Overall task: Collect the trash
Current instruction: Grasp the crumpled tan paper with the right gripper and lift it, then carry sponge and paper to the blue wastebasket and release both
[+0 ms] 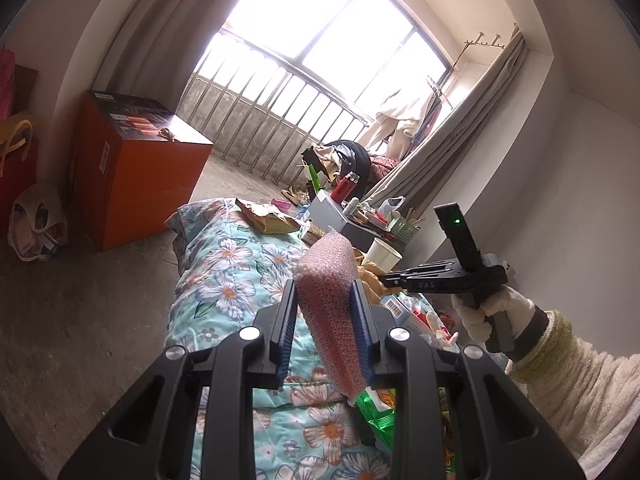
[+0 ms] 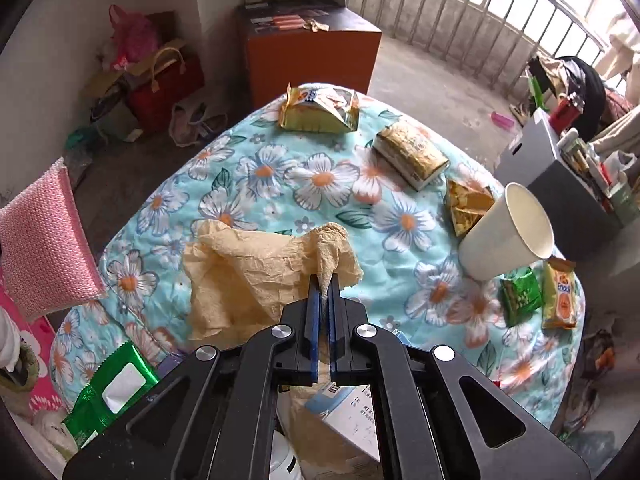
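Right tongs point(image 2: 325, 280) are pinched on a bunched corner of the crumpled yellow tissue point(image 2: 256, 272); pads nearly meet, only paper between them. The tissue's loose bulk spreads left and below the tips in the right wrist frame and lies on the floral quilt point(image 2: 280, 176). Pinched end points up-frame, along the fingers.

Left tongs point(image 1: 326, 316) clamp the pink bubble-wrap pad point(image 1: 328, 300) across its short side; its long axis runs up-frame between the blue pads. That hand is loaded, so the next pickup probably falls to the right one once the tissue is dropped.

Remaining trash on the quilt, right wrist frame:
- paper cup point(image 2: 506, 234), tipped, mouth toward upper right, right of the tips and nearest
- small gold snack bag point(image 2: 466, 206) just upper left of the cup, touching or nearly so
- gold packet point(image 2: 412, 156), centre-right, long axis diagonal upper left to lower right
- opened snack bag point(image 2: 320, 110) top centre, farthest
- green packet point(image 2: 520, 296) and orange packet point(image 2: 560, 294) at right edge, side by side

In the left wrist frame the right tongs point(image 1: 384, 278) sit just right of the bubble wrap with the cup behind them, held by a white-gloved hand point(image 1: 478, 312). All leftover items lie up-frame or right of the right tongs, so that side is nearer. No bin visible in either view.
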The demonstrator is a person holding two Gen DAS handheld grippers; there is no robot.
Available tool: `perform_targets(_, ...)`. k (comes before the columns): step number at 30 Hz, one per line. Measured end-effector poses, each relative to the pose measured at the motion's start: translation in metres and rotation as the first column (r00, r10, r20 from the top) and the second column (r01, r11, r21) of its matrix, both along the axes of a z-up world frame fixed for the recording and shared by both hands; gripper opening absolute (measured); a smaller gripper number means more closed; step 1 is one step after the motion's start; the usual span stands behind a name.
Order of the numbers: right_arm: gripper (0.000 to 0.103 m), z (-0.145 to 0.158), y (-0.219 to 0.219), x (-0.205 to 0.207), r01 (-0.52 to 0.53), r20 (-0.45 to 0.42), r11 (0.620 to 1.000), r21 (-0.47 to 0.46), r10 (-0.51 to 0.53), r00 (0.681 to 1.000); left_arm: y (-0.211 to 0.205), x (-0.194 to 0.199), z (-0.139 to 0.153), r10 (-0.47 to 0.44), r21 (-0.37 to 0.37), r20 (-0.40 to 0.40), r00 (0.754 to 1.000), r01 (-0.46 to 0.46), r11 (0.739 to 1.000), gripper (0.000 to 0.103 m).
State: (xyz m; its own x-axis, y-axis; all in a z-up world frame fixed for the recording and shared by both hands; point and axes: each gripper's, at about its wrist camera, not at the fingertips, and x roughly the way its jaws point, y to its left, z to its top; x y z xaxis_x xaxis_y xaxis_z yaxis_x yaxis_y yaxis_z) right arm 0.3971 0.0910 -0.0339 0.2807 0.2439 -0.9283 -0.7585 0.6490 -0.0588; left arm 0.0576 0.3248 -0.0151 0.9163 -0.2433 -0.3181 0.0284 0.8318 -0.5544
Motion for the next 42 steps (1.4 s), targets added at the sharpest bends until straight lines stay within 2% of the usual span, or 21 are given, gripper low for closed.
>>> perform_targets(1,0.014,-0.013,0.001,0.007,0.009,-0.047,0.999,-0.047,-0.011,0.999,0.0,0.001,-0.001,0.0,-0.002,-0.004,1.0,0.0,1.0,0.025)
perform_targets(2,0.019,-0.024,0.001,0.013,0.014,-0.093,0.995,-0.097,-0.023,0.995,0.001,0.002,-0.002,-0.001,-0.004,-0.006,1.0,0.001,1.0,0.025)
perform_targets(4,0.033,-0.032,-0.003,0.021,0.038,-0.123,0.989,-0.144,-0.056,0.991,0.002,0.003,-0.002,-0.001,-0.005,-0.008,1.0,0.001,1.0,0.025)
perform_targets(7,0.051,-0.016,-0.013,0.025,0.037,-0.116,0.992,-0.12,-0.051,0.992,0.005,0.004,-0.004,0.003,-0.005,-0.008,1.0,-0.003,1.0,0.026)
perform_targets(10,0.06,0.013,-0.022,0.02,-0.007,-0.078,0.999,-0.051,0.003,0.997,0.009,0.006,-0.007,0.009,-0.011,-0.011,1.0,-0.009,1.0,0.026)
perform_targets(14,0.067,0.038,-0.018,0.003,-0.109,-0.045,0.994,0.032,0.11,0.993,0.011,0.007,-0.009,0.018,-0.01,-0.015,1.0,-0.018,1.0,0.026)
perform_targets(17,0.071,0.033,0.007,-0.017,-0.217,-0.045,0.975,0.055,0.219,0.975,0.012,0.006,-0.01,0.029,-0.009,-0.016,0.999,-0.029,1.0,0.026)
perform_targets(21,0.075,-0.003,0.041,-0.038,-0.363,-0.049,0.93,-0.059,0.36,0.932,0.015,0.003,-0.008,0.041,-0.006,-0.017,0.999,-0.041,0.999,0.026)
perform_targets(23,0.075,-0.026,0.049,-0.039,-0.382,-0.073,0.914,-0.138,0.376,0.924,0.016,0.002,-0.008,0.042,-0.007,-0.018,0.999,-0.042,0.999,0.026)
perform_targets(26,0.075,-0.056,0.053,-0.026,-0.365,-0.112,0.904,-0.22,0.349,0.931,0.016,0.002,-0.008,0.042,-0.004,-0.019,0.999,-0.042,0.999,0.026)
perform_targets(30,0.073,-0.071,0.051,-0.008,-0.312,-0.159,0.925,-0.218,0.282,0.946,0.015,0.002,-0.008,0.041,-0.01,-0.02,0.999,-0.041,0.999,0.026)
perform_targets(32,0.063,-0.072,0.049,-0.004,-0.294,-0.162,0.932,-0.214,0.263,0.951,0.015,0.002,-0.008,0.04,-0.01,-0.02,0.999,-0.04,0.999,0.026)
perform_targets(35,0.039,-0.07,0.047,-0.004,-0.277,-0.163,0.941,-0.195,0.248,0.955,0.014,0.003,-0.007,0.039,-0.01,-0.019,0.999,-0.039,0.999,0.026)
perform_targets(37,0.01,-0.061,0.042,-0.001,-0.252,-0.154,0.955,-0.155,0.229,0.961,0.013,0.004,-0.006,0.038,-0.009,-0.016,0.999,-0.038,0.999,0.026)
perform_targets(38,0.005,-0.054,0.04,0.002,-0.229,-0.143,0.964,-0.136,0.21,0.967,0.013,0.005,-0.005,0.037,-0.008,-0.015,0.999,-0.037,0.999,0.026)
perform_targets(42,0.004,-0.017,0.021,0.006,-0.144,-0.077,0.99,0.015,0.144,0.987,0.01,0.004,-0.002,0.034,-0.004,0.0,0.999,-0.034,0.999,0.026)
